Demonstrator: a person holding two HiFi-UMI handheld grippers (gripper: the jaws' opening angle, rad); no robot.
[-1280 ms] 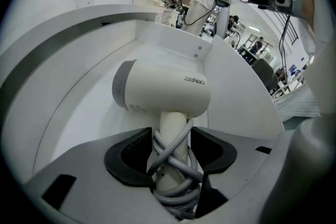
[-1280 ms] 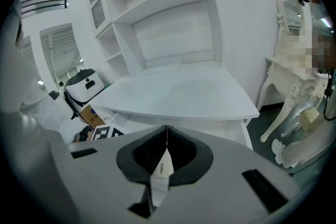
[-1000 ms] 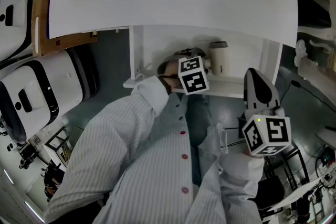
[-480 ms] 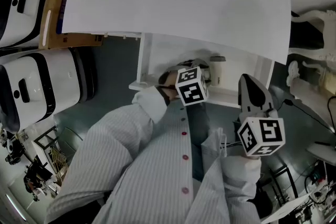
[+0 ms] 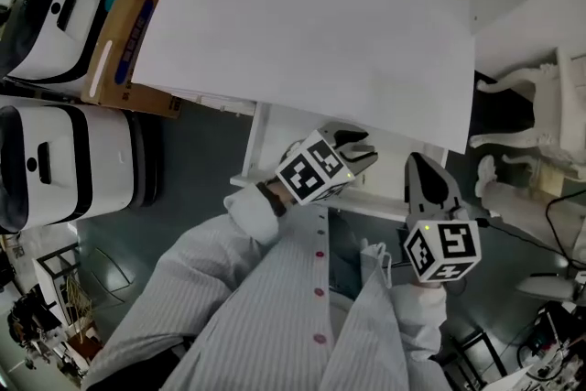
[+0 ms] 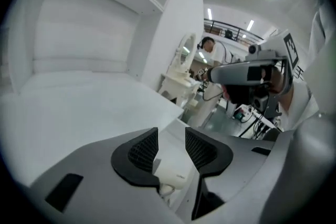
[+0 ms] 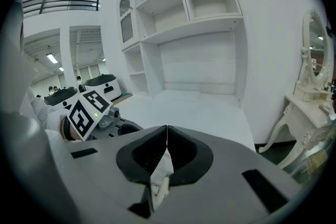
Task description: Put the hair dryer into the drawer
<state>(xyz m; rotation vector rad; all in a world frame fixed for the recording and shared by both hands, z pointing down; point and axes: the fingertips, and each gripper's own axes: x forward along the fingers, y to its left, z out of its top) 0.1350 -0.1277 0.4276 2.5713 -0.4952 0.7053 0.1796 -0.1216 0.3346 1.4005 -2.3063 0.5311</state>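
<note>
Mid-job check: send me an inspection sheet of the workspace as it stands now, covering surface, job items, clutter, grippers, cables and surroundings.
Surface: white desk top, bare.
Job's things: drawer open under the desk top; a white body, probably the hair dryer, shows through the left gripper's gap, past the pads.
Clutter: nothing seen on the desk top.
Grippers: left gripper over the drawer, jaws apart and just closing somewhat, pads pressing on nothing; right gripper shut, nothing held.
Cables: dark cable on the floor at the right.
Surroundings: cardboard box and black-and-white machines at the left; ornate white table at the right.
</note>
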